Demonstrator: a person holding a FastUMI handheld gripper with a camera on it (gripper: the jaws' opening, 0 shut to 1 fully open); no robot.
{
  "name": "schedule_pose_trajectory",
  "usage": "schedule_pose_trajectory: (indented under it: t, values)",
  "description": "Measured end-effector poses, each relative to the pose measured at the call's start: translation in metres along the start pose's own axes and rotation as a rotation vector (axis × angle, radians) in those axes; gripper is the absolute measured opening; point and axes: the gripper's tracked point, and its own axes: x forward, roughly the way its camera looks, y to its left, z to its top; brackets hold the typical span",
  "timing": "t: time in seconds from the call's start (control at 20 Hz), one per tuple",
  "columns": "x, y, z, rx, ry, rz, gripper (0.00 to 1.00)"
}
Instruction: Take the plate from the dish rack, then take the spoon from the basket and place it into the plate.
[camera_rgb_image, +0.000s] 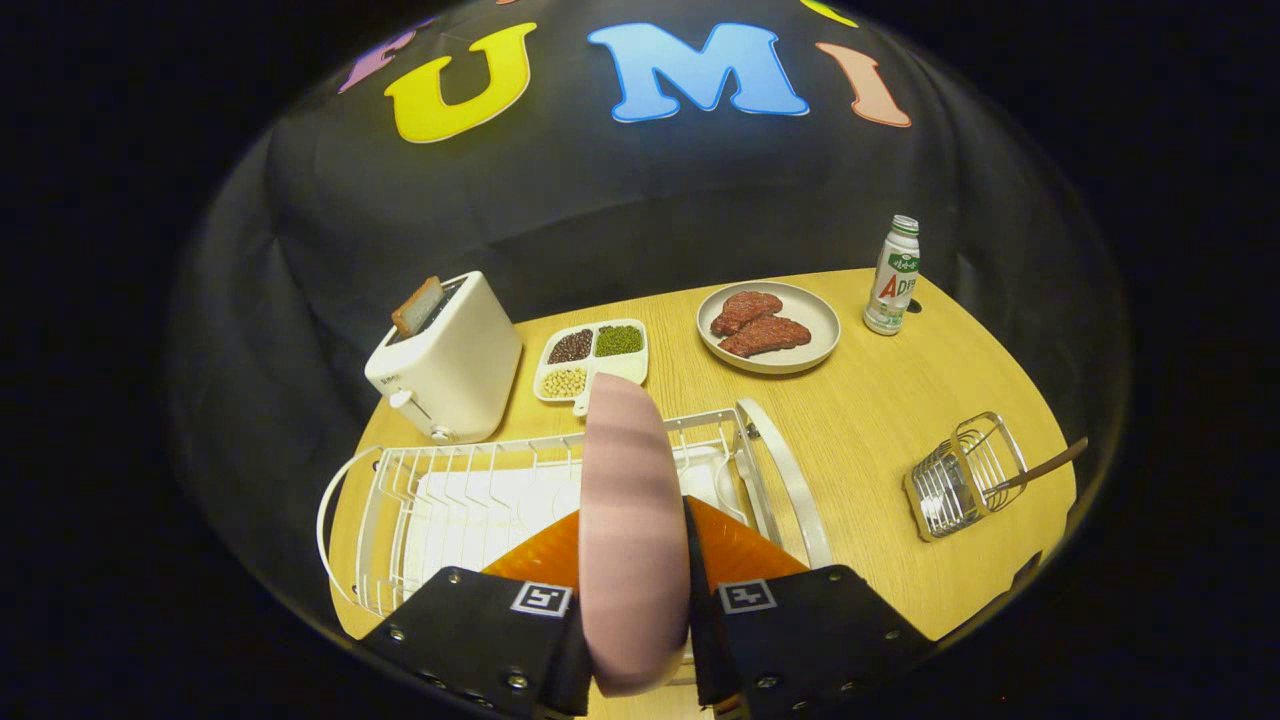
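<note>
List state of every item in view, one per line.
gripper: shut on pink plate
pink plate: held on edge above dish rack
dish rack: no dishes visible in it
toaster: bread slice sticking up
divided dish: filled with beans
round plate: holds two pieces of meat
bottle: upright, capped
basket: tipped on side, spoon inside

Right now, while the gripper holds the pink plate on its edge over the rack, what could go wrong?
1. The gripper pinches the pink plate only by its edge, so it may slip or swing.
2. The plate stands just above the dish rack; it could catch on the wires.
3. The basket looks light, so pulling the spoon might tip it.
</note>
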Motion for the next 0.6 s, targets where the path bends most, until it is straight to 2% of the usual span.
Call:
schedule_pose_trajectory:
  t: [0.2,0.35,0.6]
  values:
    - [0.002,-0.013,-0.002,-0.035,0.019,-0.081,0.33]
    - [-0.004,-0.019,0.014,-0.037,-0.01,-0.135,0.28]
    - [-0.013,-0.011,0.022,-0.141,-0.027,-0.219,0.28]
